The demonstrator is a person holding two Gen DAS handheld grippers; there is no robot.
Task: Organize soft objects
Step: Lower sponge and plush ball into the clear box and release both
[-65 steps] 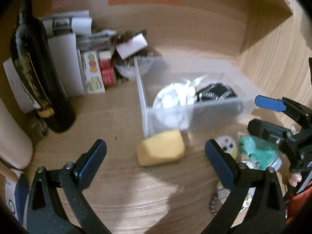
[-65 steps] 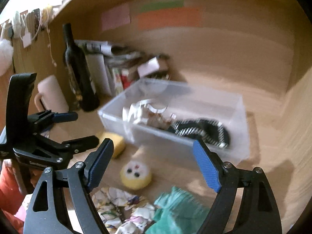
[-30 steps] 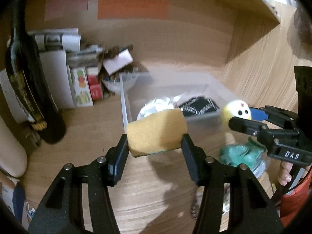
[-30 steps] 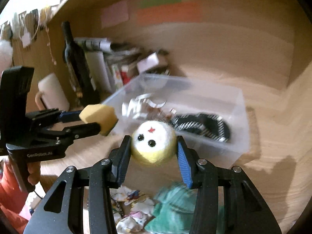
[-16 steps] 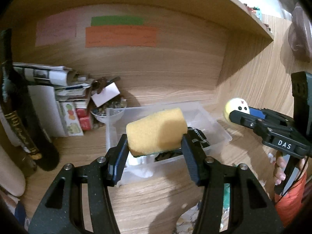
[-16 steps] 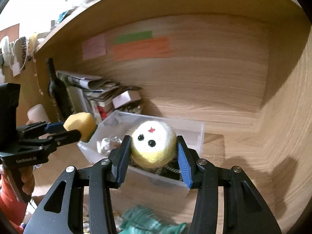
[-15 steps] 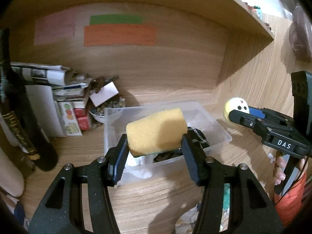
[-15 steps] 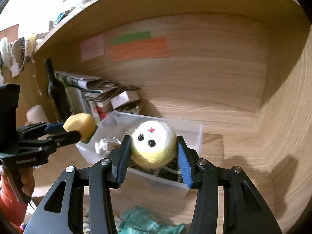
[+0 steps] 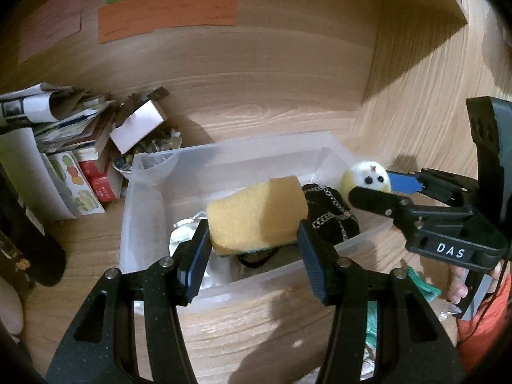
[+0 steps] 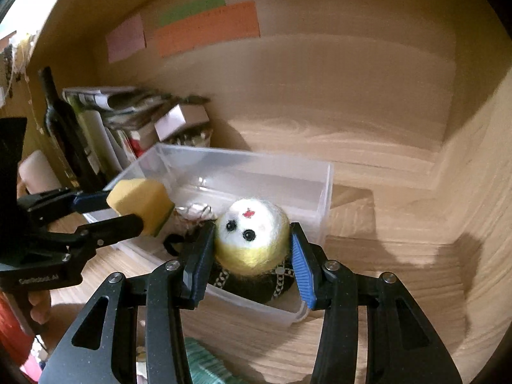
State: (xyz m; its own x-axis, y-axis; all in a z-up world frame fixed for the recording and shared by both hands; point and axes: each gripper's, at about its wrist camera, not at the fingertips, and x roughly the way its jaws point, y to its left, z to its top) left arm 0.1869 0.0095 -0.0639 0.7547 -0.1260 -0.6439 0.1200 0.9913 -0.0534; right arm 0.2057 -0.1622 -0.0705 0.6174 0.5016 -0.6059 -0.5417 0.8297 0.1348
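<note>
My left gripper (image 9: 256,246) is shut on a yellow sponge (image 9: 256,212) and holds it above the front of a clear plastic bin (image 9: 153,172). My right gripper (image 10: 251,256) is shut on a yellow and white felt ball with a face (image 10: 251,235), held above the bin's (image 10: 323,192) near corner. In the bin lie a black item with chain trim (image 9: 332,220) and a white crumpled item (image 9: 184,233). The sponge (image 10: 140,203) and left gripper show at the left of the right wrist view. The ball (image 9: 364,177) shows at the right of the left wrist view.
A green cloth (image 9: 419,284) and a patterned cloth lie on the wooden shelf in front of the bin. A dark bottle (image 10: 64,128), books and boxes (image 9: 76,172), a small bowl (image 9: 150,160) and a white mug (image 10: 35,169) stand to the left. Wooden walls close the back and right.
Both grippers have picked their objects up from the shelf and carried them forward. They have come lower and closer, and now hang over the bin.
</note>
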